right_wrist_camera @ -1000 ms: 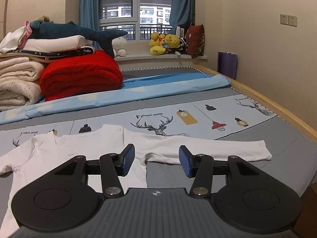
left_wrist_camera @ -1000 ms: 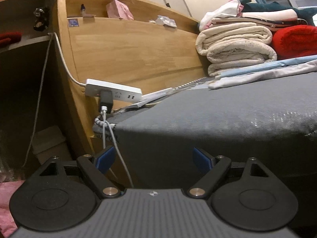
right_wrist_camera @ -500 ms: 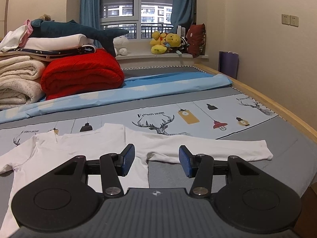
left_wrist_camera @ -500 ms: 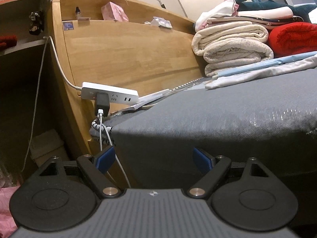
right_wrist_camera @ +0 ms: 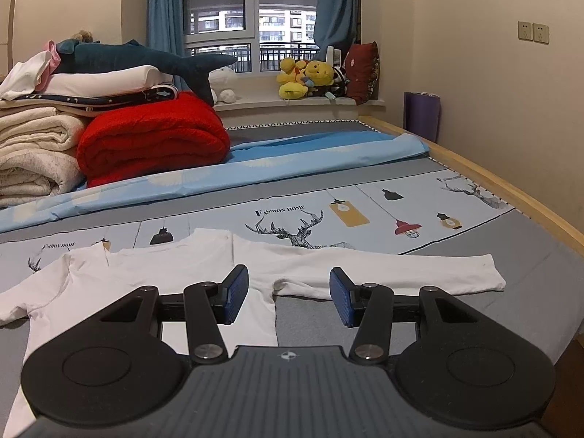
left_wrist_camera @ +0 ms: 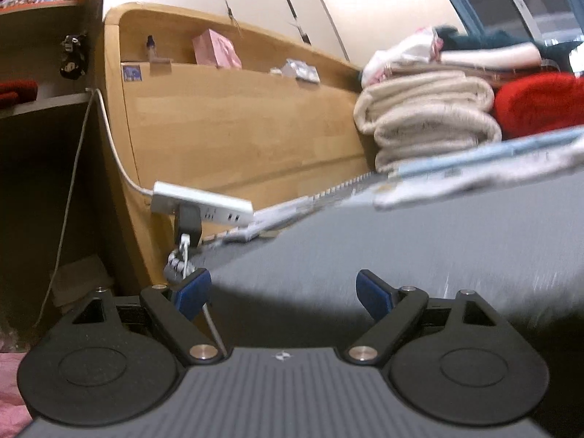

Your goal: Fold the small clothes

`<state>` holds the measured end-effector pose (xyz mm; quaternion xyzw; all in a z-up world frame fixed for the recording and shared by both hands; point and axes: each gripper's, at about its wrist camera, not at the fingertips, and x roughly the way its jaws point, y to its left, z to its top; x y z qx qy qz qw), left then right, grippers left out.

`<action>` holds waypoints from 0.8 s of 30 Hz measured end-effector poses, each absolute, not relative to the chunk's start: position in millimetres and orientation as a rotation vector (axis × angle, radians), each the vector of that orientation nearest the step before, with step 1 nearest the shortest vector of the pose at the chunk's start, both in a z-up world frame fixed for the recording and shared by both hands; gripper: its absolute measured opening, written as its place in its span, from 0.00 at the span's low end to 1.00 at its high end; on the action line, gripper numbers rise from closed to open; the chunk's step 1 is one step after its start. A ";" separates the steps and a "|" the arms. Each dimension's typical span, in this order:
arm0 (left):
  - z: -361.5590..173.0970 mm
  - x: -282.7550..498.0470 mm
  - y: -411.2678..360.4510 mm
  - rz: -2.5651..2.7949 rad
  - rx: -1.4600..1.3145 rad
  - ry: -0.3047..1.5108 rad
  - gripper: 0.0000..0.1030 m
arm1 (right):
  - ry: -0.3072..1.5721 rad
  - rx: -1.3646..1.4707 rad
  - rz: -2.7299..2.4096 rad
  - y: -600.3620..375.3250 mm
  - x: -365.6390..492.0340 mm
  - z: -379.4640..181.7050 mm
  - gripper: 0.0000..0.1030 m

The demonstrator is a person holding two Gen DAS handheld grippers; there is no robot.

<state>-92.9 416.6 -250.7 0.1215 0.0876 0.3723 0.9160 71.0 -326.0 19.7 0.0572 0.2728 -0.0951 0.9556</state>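
Grey bedding [right_wrist_camera: 492, 292] covers the bed in a room with a window [right_wrist_camera: 255, 18] hung with blue curtains [right_wrist_camera: 164, 25]. Across the bed runs a pale printed strip with deer and lamp drawings [right_wrist_camera: 328, 219], and beyond it lies a light blue sheet [right_wrist_camera: 292, 153]. At the far left stand stacked cream blankets [right_wrist_camera: 33, 153] beside a folded red blanket [right_wrist_camera: 153, 135], with a dark plush shark [right_wrist_camera: 146, 60] on top of the pile. Yellow plush toys [right_wrist_camera: 306, 76] sit on the windowsill.

A small white long-sleeved shirt [right_wrist_camera: 153, 277] lies spread flat on the bed, face up, its body towards the near edge and one sleeve stretched out to the right. The right hand-held gripper [right_wrist_camera: 288, 294] hovers just above it, tilted downward, its blue-padded jaws standing apart with nothing between them; the shirt's underarm corner shows through the gap below.

The left hand-held gripper [left_wrist_camera: 281, 294] points level at the side of the mattress [left_wrist_camera: 401, 255], low beside the bed. Its jaws are spread wide and hold nothing. Past it rises the wooden headboard [left_wrist_camera: 237, 135], with a white power strip [left_wrist_camera: 200, 202] hanging against it and a pink box [left_wrist_camera: 215, 49] on its ledge. This view is blurred, so small items on the ledge cannot be made out.
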 end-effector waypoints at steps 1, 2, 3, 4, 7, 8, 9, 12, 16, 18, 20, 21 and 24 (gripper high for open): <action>-242.5 -91.1 413.2 0.764 0.245 0.162 0.88 | 0.551 0.122 -0.192 -326.6 70.8 19.9 0.50; -233.2 -88.5 409.2 0.761 0.245 0.141 0.89 | 0.547 0.128 -0.190 -326.7 70.4 20.3 0.50; -223.3 -85.4 404.6 0.758 0.245 0.117 0.90 | 0.542 0.135 -0.186 -326.8 69.8 20.8 0.50; -212.1 -82.4 400.0 0.755 0.245 0.090 0.92 | 0.538 0.142 -0.183 -327.0 69.3 21.2 0.50; -174.6 -66.3 386.4 0.737 0.252 0.028 0.92 | 0.522 0.167 -0.171 -329.0 66.9 22.9 0.50; -161.1 -59.4 383.1 0.724 0.249 0.016 0.92 | 0.516 0.177 -0.169 -329.8 65.8 23.4 0.50; -144.5 -50.2 379.0 0.712 0.247 0.003 0.92 | 0.510 0.187 -0.166 -330.9 64.8 23.8 0.50; -91.1 -15.7 369.4 0.646 0.227 -0.012 1.00 | 0.485 0.224 -0.153 -334.9 62.3 25.1 0.50; -18.0 44.9 357.2 0.531 0.137 0.065 1.00 | 0.447 0.272 -0.131 -337.6 59.4 26.1 0.54; 10.0 75.5 347.3 0.508 0.084 0.113 1.00 | 0.431 0.284 -0.117 -337.5 58.1 26.6 0.58; 30.1 105.2 335.2 0.474 0.050 0.160 0.93 | 0.414 0.291 -0.098 -337.6 57.2 27.3 0.59; 37.9 123.2 328.6 0.435 0.030 0.193 0.88 | 0.406 0.291 -0.091 -337.7 56.7 27.6 0.59; 44.1 170.5 314.6 0.393 -0.037 0.296 0.56 | 0.381 0.314 -0.065 -341.6 55.0 27.6 0.59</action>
